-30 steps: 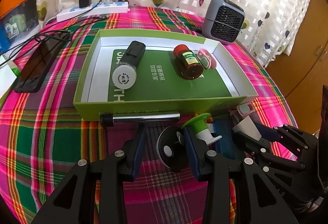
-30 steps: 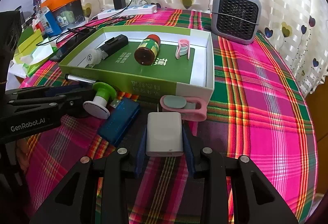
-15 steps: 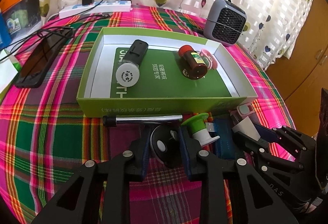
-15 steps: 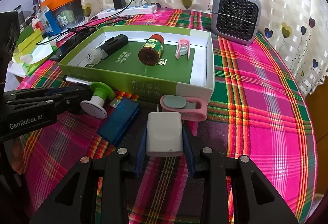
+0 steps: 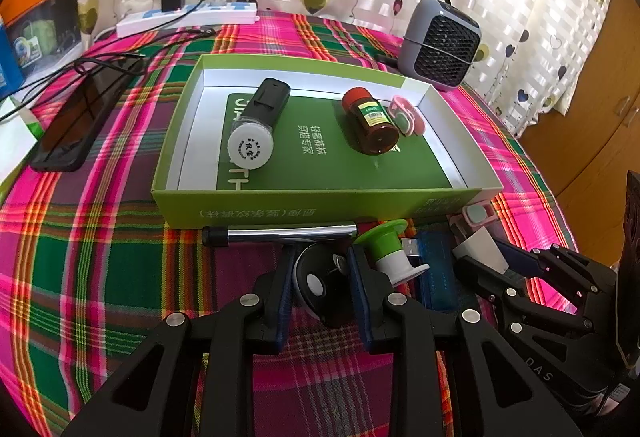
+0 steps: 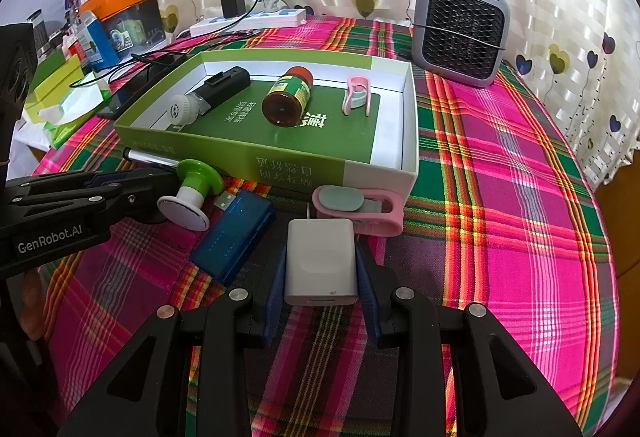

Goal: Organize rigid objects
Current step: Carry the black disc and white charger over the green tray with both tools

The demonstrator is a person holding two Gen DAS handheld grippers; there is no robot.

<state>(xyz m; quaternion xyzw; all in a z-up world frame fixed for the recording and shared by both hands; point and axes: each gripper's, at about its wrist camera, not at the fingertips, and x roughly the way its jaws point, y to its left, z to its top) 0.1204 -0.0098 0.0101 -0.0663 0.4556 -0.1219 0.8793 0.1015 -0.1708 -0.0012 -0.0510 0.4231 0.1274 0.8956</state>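
Note:
My left gripper (image 5: 320, 277) is shut on a round black disc (image 5: 316, 283), held just in front of the green box (image 5: 320, 211). My right gripper (image 6: 320, 265) is shut on a white charger block (image 6: 320, 263), near the cloth. In the box lie a black device with a white cap (image 5: 256, 125), a brown bottle with a red lid (image 5: 370, 121) and a pink clip (image 5: 406, 115). In front of the box lie a silver pen (image 5: 280, 233), a green-and-white stopper (image 6: 192, 193), a blue USB device (image 6: 234, 237) and a pink clip (image 6: 356, 205).
A grey fan heater (image 6: 460, 31) stands at the back right. A black phone (image 5: 84, 117) and cables lie left of the box. A white power strip (image 5: 188, 19) lies at the back. Boxes and tissues (image 6: 60, 97) crowd the far left.
My left gripper has closed on the black disc and lifted slightly toward the box. The right gripper has stayed still with the charger block.

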